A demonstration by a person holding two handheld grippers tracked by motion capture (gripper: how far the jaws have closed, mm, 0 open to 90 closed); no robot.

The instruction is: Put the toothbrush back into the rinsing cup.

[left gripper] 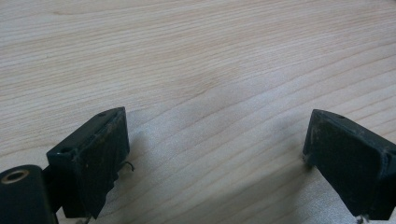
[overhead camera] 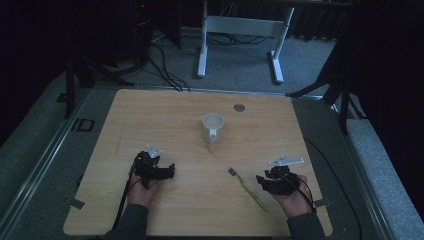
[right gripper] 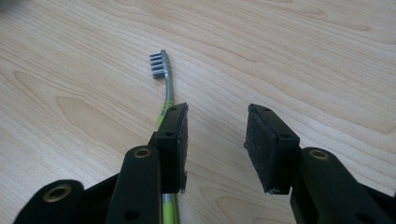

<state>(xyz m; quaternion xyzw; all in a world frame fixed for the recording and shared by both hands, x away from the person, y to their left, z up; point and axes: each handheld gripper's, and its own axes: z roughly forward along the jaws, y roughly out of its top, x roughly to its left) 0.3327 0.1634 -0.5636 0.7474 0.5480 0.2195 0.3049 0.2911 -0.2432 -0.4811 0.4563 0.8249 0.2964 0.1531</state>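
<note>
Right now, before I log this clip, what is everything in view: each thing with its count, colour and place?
toothbrush: one, green handle with grey bristles, flat on the table just left of the right claw, outside its left jaw in the right gripper view
mug: one, white, upright at mid-table, handle toward the person
table: one, light wood
round insert: one, grey, in the tabletop behind the mug
desk frame: one, white, on the floor beyond the table
cables: several, black, on the grey floor
left claw: one, black, jaws open over bare wood
right claw: one, black, jaws open, nothing between them
</note>
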